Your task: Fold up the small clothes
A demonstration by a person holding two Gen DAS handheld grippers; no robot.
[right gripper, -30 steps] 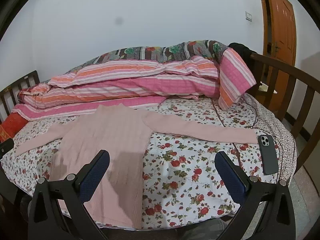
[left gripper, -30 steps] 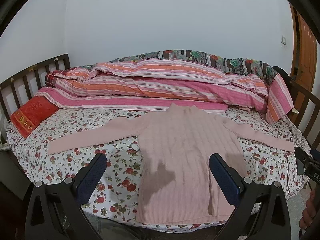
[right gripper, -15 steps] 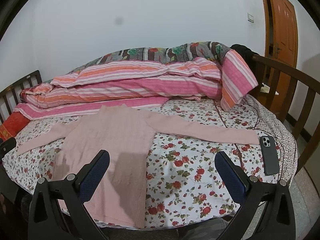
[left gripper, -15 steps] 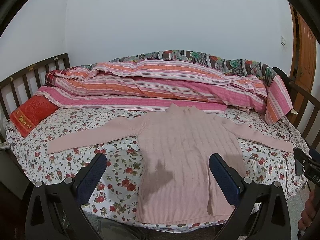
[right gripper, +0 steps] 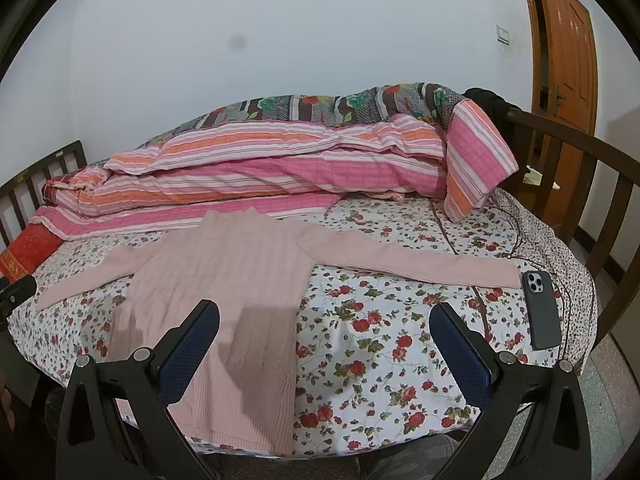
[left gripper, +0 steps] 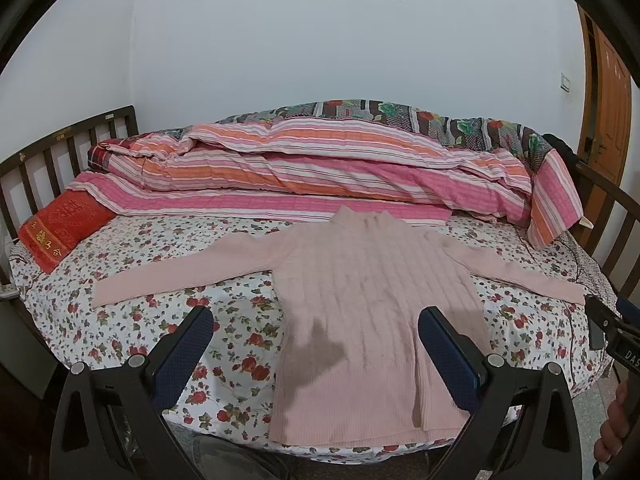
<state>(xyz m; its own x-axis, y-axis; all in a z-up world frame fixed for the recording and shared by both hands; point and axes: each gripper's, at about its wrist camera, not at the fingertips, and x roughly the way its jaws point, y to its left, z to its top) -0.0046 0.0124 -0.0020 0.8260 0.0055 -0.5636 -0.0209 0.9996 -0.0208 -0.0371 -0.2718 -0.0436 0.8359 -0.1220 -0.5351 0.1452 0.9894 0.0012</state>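
Note:
A pale pink ribbed sweater (left gripper: 372, 312) lies flat on the flowered bedsheet (left gripper: 232, 344), collar toward the far side and both sleeves spread out. My left gripper (left gripper: 314, 320) hovers open above the sweater's lower left part, holding nothing. In the right wrist view the sweater (right gripper: 228, 280) sits to the left, with one long sleeve (right gripper: 420, 264) reaching right. My right gripper (right gripper: 324, 316) is open over the sheet just right of the sweater's body, apart from the cloth.
A rolled striped pink and orange quilt (left gripper: 320, 176) fills the back of the bed. A red cushion (left gripper: 60, 228) lies far left. A dark phone (right gripper: 540, 308) rests by the sleeve end. Wooden bed rails (right gripper: 580, 184) stand at both sides; an orange door (right gripper: 564, 48) is right.
Both views have shifted slightly, the bed sitting a bit lower in each frame. The sweater has not moved and both grippers stay open.

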